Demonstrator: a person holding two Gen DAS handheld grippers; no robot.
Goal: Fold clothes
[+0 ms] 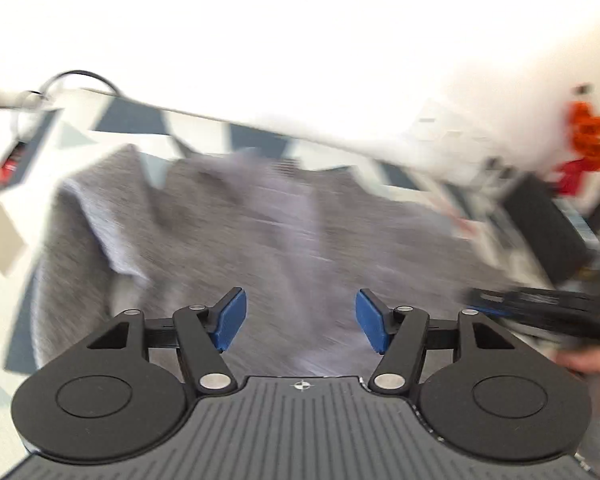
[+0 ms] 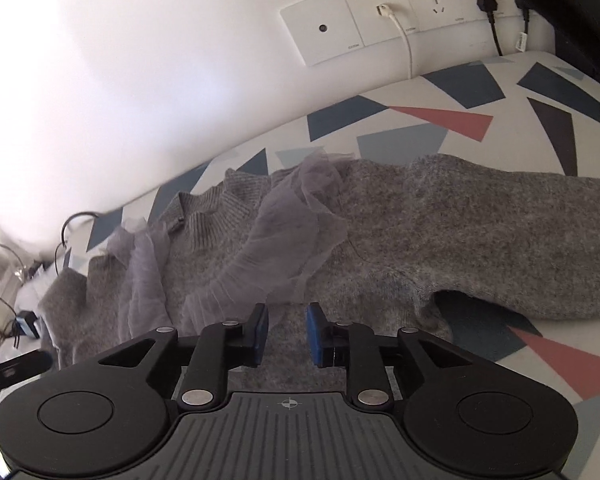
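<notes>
A grey knit sweater [image 2: 420, 232] with sheer lilac ruffles [image 2: 284, 236] lies spread on a patterned cloth [image 2: 420, 136], its collar toward the wall and one sleeve stretched to the right. My right gripper [image 2: 287, 334] hovers over the sweater's body, jaws partly open with nothing between the blue pads. In the blurred left wrist view the same sweater [image 1: 260, 232] fills the middle. My left gripper [image 1: 300, 320] is wide open and empty above it. The right gripper shows as a dark blur [image 1: 540, 312] at that view's right edge.
The cloth [image 1: 132, 120] has blue, pink and dark triangles. A white wall with sockets and plugged cables [image 2: 404, 20] stands just behind it. Cables and small devices [image 2: 20, 304] clutter the far left. Orange and red items [image 1: 588, 140] sit at the right.
</notes>
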